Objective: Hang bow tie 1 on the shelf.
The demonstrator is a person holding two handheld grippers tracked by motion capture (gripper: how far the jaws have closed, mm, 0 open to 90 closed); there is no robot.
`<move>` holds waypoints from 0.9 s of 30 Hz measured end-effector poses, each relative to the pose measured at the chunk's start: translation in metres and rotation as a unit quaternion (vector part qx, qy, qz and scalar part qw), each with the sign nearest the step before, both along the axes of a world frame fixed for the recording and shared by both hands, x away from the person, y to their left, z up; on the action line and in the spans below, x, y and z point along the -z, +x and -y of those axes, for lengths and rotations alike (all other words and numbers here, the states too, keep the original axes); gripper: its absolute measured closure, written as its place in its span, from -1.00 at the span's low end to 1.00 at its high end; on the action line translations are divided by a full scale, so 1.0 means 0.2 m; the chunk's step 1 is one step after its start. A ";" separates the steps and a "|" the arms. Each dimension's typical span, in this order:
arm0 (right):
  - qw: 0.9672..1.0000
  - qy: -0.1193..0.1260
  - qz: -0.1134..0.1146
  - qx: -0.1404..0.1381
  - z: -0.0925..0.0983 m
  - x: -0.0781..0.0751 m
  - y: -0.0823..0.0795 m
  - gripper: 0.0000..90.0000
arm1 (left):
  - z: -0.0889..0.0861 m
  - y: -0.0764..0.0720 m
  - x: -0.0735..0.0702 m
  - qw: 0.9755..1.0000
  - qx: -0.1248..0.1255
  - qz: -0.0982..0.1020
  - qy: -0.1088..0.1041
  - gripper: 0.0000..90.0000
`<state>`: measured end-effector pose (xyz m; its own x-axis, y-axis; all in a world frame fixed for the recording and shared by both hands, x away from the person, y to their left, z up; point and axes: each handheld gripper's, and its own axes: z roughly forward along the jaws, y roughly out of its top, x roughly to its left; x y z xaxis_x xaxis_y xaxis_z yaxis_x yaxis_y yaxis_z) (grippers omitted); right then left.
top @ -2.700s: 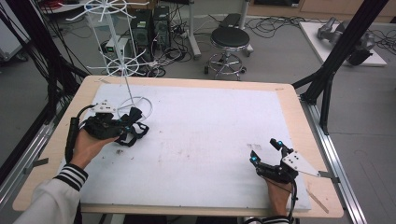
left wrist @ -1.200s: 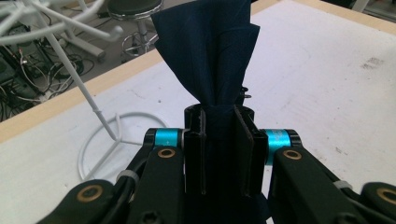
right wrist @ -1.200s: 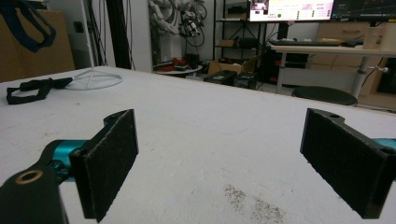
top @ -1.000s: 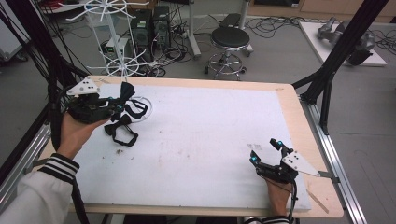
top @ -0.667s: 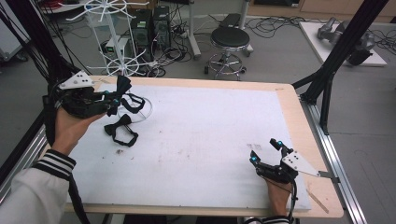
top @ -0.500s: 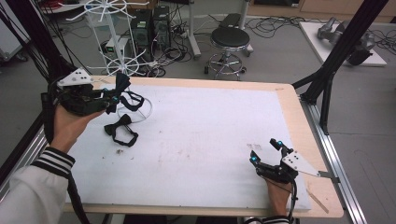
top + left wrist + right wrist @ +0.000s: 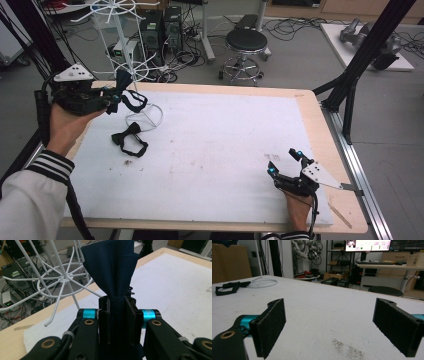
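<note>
A dark bow tie (image 7: 121,95) is pinched in the closed left hand-held gripper (image 7: 111,100) and has been lifted off the counter (image 7: 225,145) since a few seconds ago, now held at the far left beside the white wire rack (image 7: 125,65). Hanging it there seems the step in hand. A second bow tie (image 7: 130,141) is left lying near the rack's base. The right hand-held gripper (image 7: 285,164) rests open at the near right.

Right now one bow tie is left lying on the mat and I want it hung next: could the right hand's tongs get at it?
Probably yes: the right tongs are open and empty, and bare mat lies between them and the bow tie.
</note>
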<state>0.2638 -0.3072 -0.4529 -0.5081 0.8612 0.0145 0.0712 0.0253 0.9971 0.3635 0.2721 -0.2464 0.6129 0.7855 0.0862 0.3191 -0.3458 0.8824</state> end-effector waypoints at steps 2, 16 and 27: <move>1.000 0.001 -0.001 0.000 0.00 0.00 0.00 -0.76 | 0.00 0.01 0.00 1.000 -0.001 0.000 0.000 0.67; 1.000 0.001 -0.001 0.000 0.00 0.00 0.00 -0.76 | 0.01 0.08 0.00 1.000 -0.020 -0.001 0.021 0.67; 1.000 -0.002 0.003 0.000 0.00 0.00 0.00 -0.76 | 0.02 0.13 -0.01 0.999 -0.031 0.000 0.025 0.67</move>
